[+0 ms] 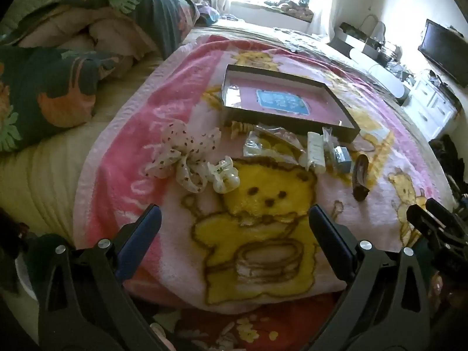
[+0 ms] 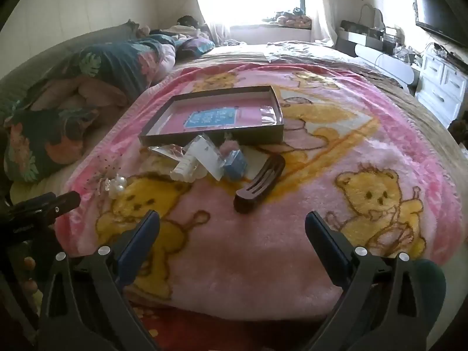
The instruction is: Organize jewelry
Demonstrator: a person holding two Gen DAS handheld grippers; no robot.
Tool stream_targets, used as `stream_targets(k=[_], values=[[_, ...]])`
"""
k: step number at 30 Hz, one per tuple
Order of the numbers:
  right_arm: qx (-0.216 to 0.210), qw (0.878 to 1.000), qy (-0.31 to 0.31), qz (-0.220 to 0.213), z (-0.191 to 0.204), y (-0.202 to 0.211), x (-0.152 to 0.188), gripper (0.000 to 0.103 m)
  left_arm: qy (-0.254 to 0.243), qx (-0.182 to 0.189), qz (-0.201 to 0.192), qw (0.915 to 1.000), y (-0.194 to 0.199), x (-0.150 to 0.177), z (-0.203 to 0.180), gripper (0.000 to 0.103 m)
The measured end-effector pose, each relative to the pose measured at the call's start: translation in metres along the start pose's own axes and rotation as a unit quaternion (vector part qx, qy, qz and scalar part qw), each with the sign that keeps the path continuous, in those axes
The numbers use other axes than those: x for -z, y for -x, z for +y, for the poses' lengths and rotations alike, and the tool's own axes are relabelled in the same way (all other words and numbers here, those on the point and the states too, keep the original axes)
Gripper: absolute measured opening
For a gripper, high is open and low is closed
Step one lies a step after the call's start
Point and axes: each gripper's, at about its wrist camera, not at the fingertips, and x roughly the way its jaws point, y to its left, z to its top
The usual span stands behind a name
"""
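- Left gripper [image 1: 234, 219] and right gripper [image 2: 232, 223]: both spread wide, nothing between the jaws, hovering over the pink bear-print fleece blanket [image 2: 292, 251].
- Dark brown slotted hair clip [image 2: 260, 185]: nearest the right gripper, in front of the shallow dark cardboard tray [image 2: 210, 139]. Looks rigid and light; pinch across the narrow body.
- White polka-dot fabric bow [image 1: 181, 158]: soft; grab the knot.
- Pearly white claw clip [image 1: 223, 174], just beside the bow: likely slippery, brittle.

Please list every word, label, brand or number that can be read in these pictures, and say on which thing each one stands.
None can be read.
Blue label inside the box: pale marks, too blurred to read.
Pink blanket: large pale letters at its left side, warped and unreadable.
Small blue box: no legible print.
White tube: no legible print.
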Motion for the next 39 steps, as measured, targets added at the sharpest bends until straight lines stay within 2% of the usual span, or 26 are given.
stream_targets(k=[3, 5, 9, 39], values=[[0.000, 1.000, 0.000, 0.001, 0.000, 0.000, 0.001, 0.099, -0.012, -0.015, -0.010, 0.9998, 0.001, 0.001, -0.003, 0.095], [0.000, 1.000, -0.003, -0.006, -0.003, 0.002, 0.002, 0.099, -0.009, -0.005, -0.008, 0.9999, 0.000, 0.000, -0.001, 0.095], [0.001, 1.000, -0.004, -0.006, 0.002, 0.010, 0.001, 0.099, -0.009, -0.006, -0.011, 0.9999, 0.011, -0.005, -0.003, 0.095], [-0.004, 1.000, -0.007, -0.007, 0.003, 0.015, 0.001, 0.099, -0.004, -0.004, -0.017, 0.9998, 0.012, -0.003, 0.001, 0.095]])
